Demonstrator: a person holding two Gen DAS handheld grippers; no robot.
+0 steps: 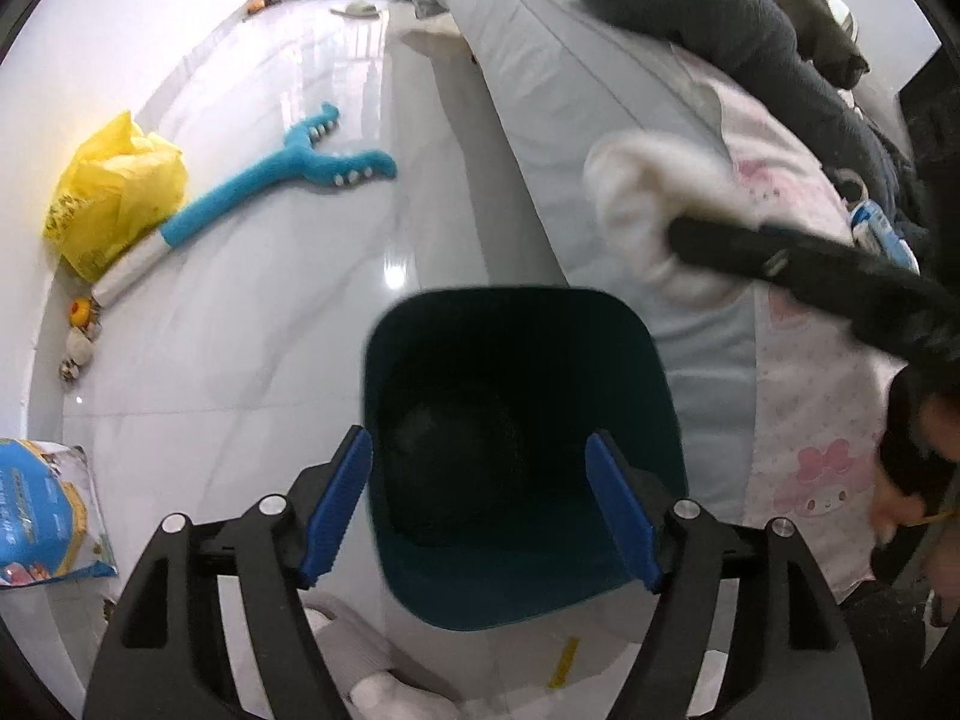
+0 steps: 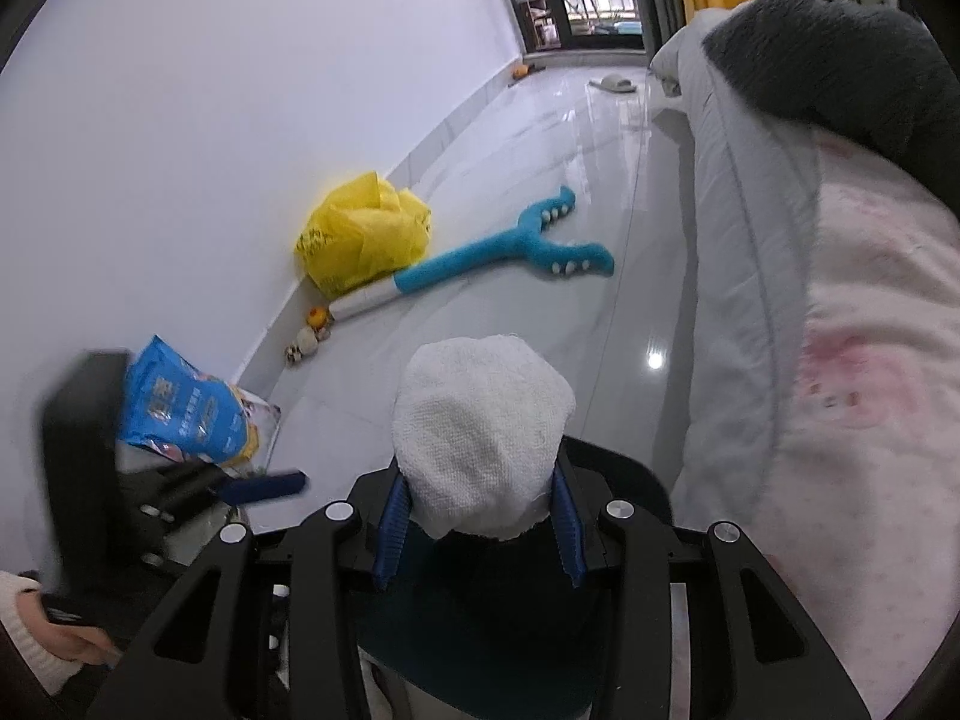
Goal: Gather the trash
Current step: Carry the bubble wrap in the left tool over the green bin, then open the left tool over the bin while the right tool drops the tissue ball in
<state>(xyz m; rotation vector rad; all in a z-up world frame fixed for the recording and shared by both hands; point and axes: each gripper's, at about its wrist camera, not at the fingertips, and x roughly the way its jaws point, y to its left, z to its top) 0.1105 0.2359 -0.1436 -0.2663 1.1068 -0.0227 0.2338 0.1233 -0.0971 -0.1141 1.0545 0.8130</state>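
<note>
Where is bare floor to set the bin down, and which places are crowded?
Free: the glossy floor between the teal bin and the blue plush toy, and beyond it beside the bed. Crowded: the wall edge with the yellow bag, small toys, blue packet.

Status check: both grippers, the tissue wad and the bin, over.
Right gripper shut on white tissue wad, just above and beside the bin. Left gripper open, jaws straddling dark teal bin, not gripping. Bin mouth unobstructed.

The right gripper [image 2: 480,522] clamps a white paper wad [image 2: 480,438] above what looks like a dark teal bin [image 2: 480,630].
</note>
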